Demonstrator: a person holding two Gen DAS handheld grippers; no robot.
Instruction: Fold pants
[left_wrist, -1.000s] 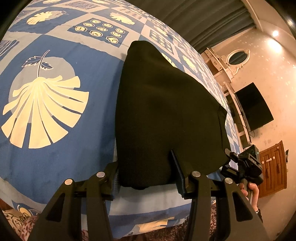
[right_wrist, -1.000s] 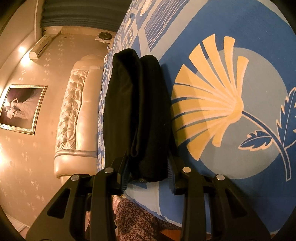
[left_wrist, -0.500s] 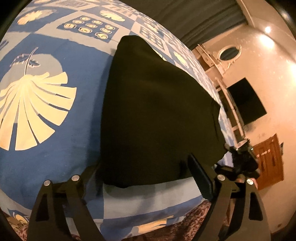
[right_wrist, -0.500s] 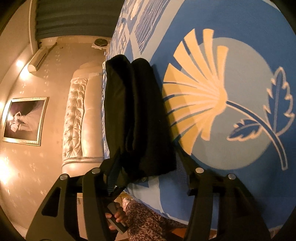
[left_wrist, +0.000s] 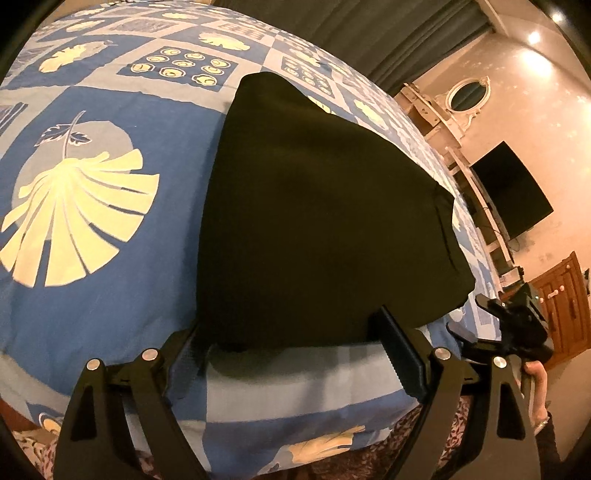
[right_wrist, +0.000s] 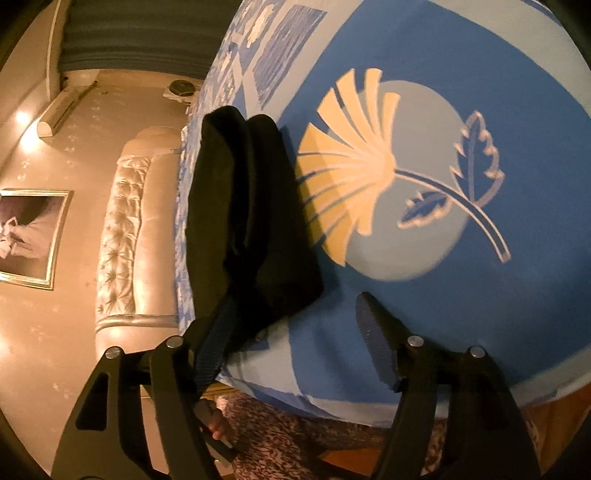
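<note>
Pants of black cloth (left_wrist: 317, 221), folded into a thick stack, lie near the blue leaf-patterned bedspread's (left_wrist: 92, 314) front edge. Left gripper (left_wrist: 295, 350) and right gripper (right_wrist: 295, 325) straddle it, spread wide, released, apparently letting go.

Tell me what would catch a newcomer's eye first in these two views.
First, the folded black pants, a dark block lying near the edge of the blue bedspread with its big cream fan-leaf print alongside. Next, the open left gripper, its fingers spread at the near edge of the pants. In the right wrist view, the open right gripper sits at the stack's end, the tufted headboard behind.
</note>
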